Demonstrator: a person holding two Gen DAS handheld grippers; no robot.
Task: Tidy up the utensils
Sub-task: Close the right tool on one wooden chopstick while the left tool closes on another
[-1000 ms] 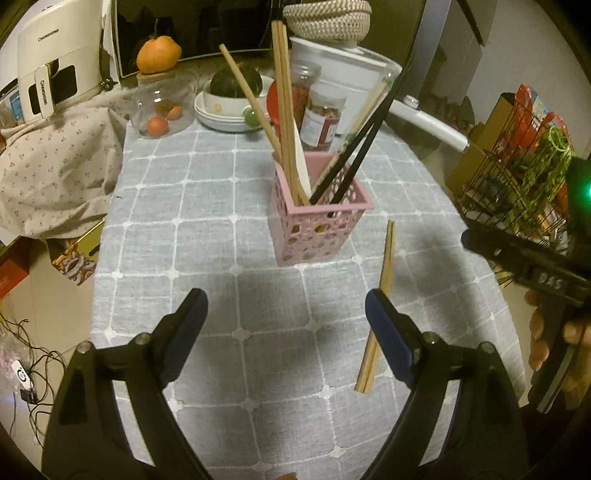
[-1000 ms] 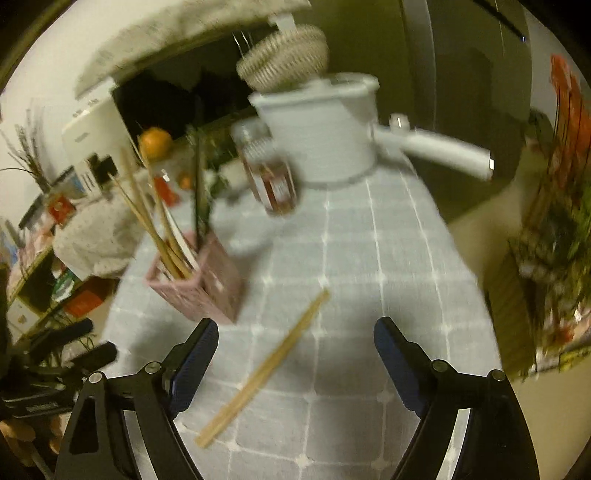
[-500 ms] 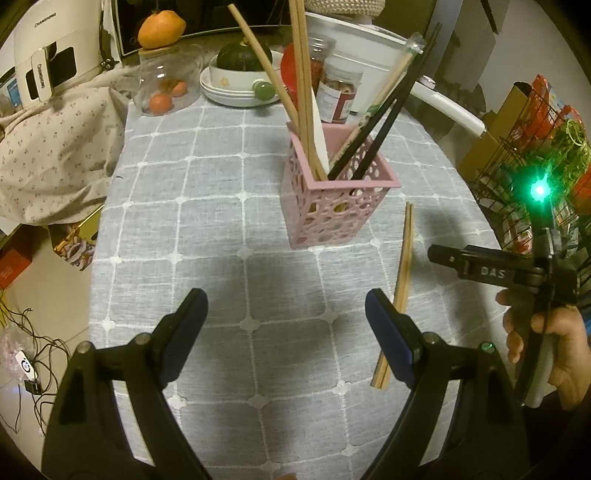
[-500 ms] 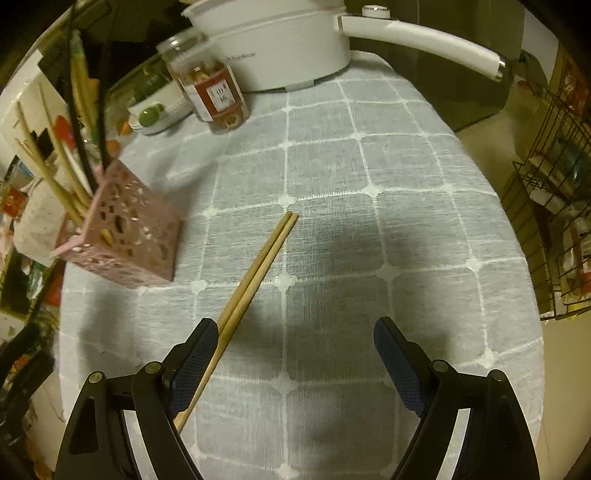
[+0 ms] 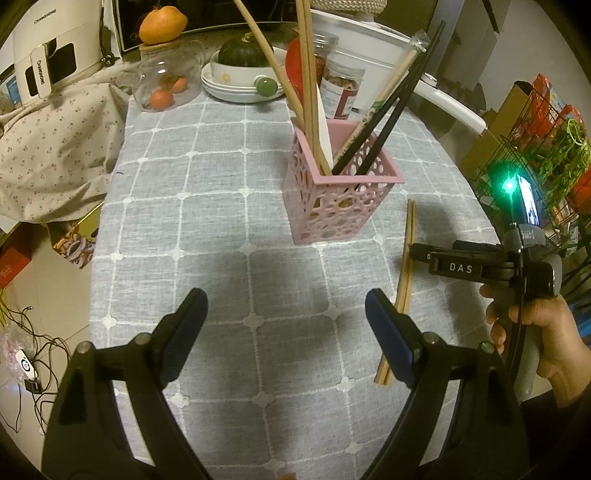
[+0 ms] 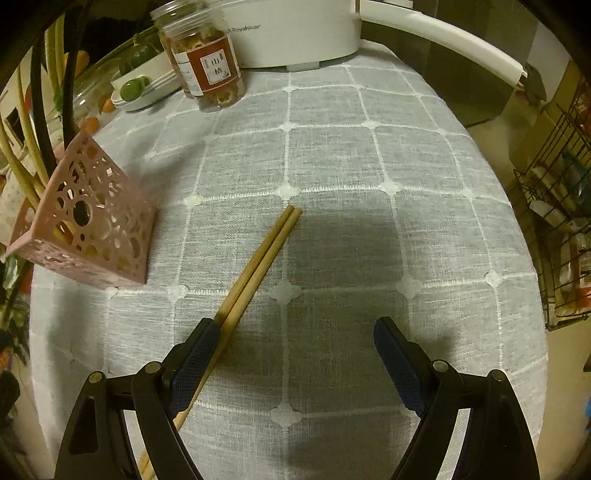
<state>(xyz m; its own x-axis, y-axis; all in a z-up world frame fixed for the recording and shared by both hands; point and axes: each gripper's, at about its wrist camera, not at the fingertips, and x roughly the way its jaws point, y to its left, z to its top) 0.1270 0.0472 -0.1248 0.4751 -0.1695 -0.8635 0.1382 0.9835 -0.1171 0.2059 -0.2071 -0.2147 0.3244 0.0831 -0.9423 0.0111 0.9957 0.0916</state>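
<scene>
chopsticks [image 5: 400, 280], one wooden pair, lie flat just beyond your left gripper [image 5: 286, 310]'s right fingertip, right of the pink holder [image 5: 338, 201], which already has several sticks standing in it; this gripper is spread wide and empty. from your right gripper [image 6: 295, 341], also spread and holding nothing, the pair runs under the left fingertip, holder [image 6: 88, 225] ahead-left. only this pair looks left.

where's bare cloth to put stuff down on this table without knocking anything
Widest bare patch: the tablecloth left of the pink holder, up to the glass jar. Also free: right of the loose chopsticks, toward the table's right edge. Crowded: the far edge, with plates, snack jar and white pot.
</scene>
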